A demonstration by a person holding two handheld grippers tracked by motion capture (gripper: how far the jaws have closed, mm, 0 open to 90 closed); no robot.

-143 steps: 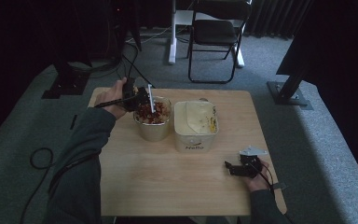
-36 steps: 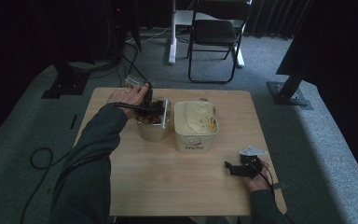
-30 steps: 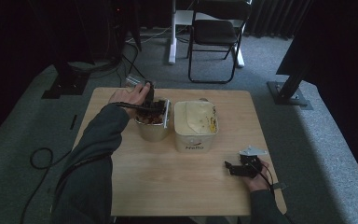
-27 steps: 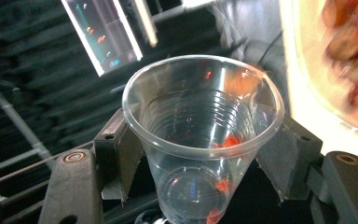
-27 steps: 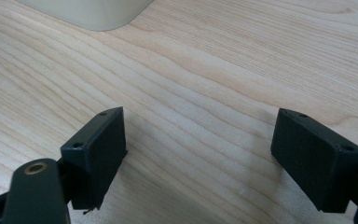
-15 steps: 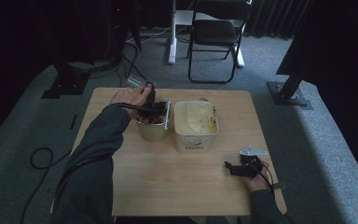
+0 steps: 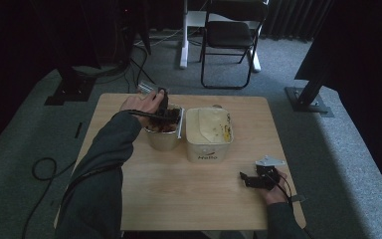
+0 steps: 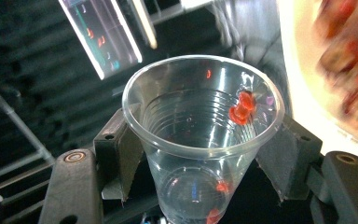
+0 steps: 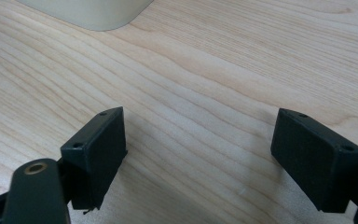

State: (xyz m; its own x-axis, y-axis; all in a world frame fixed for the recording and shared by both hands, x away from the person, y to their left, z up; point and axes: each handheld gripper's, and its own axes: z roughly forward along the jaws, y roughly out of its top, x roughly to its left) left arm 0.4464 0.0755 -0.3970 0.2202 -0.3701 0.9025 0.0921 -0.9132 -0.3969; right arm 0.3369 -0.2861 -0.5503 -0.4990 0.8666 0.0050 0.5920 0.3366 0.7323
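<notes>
Black jaws of the right gripper stand wide apart and empty, resting on the near right of the wooden tabletop, well apart from the work. Farther off, the left gripper clamps one clear plastic cup, tipped on its side over the round paper bowl of reddish food, cup mouth pointing at the bowl. A few red bits cling inside the cup. Just beside the bowl stands one square container. Two vessels, one cup, two grippers.
</notes>
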